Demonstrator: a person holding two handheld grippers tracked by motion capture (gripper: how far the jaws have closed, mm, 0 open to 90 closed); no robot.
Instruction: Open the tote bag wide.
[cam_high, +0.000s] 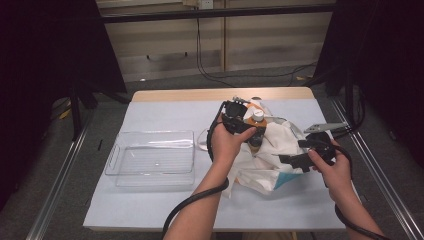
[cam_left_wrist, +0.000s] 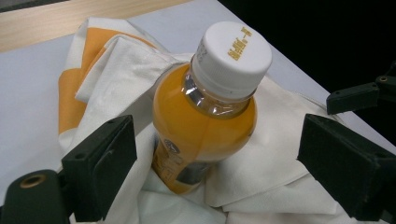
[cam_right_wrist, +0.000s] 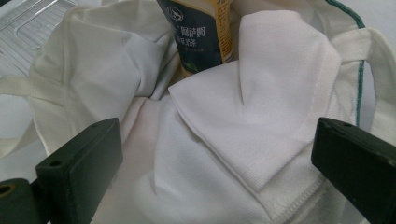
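A bottle (cam_high: 258, 119) of orange drink with a white cap stands upright in the folds of a white and orange cloth bag (cam_high: 270, 162) right of the table's middle. My left gripper (cam_high: 250, 128) is open, its jaws on either side of the bottle (cam_left_wrist: 205, 126) without touching it. My right gripper (cam_high: 292, 161) is open at the bag's right side. In the right gripper view its jaws (cam_right_wrist: 217, 172) stand wide over the bag (cam_right_wrist: 107, 70) and a folded white cloth (cam_right_wrist: 261, 107), with the bottle's dark label (cam_right_wrist: 201, 32) beyond.
A clear plastic tray (cam_high: 117, 150) sits on the pale sheet to the left of the bag. Its corner (cam_right_wrist: 28, 23) shows in the right gripper view. The table's wooden far edge (cam_high: 200, 94) runs behind. Dark curtains flank both sides.
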